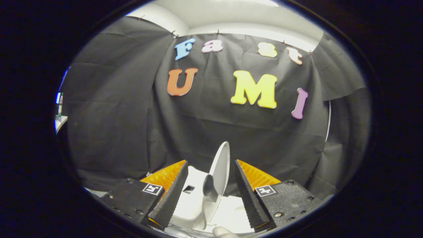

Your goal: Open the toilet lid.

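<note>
Black cloth drapes the booth behind a small white toilet [193,198], a smooth moulded plastic piece. Its lid [220,168], a thin rounded oval, stands raised nearly upright between the gripper [211,180] fingers, seen edge-on. The fingers, with ridged faces, are spread apart on either side of the lid without pressing on it, so the gripper is released. Judging by its steep angle, the lid seems already swung open, hinged at the toilet's back.

gripper view | rides on gripper, faces forward over jaws | close above toilet [211,198]
</note>
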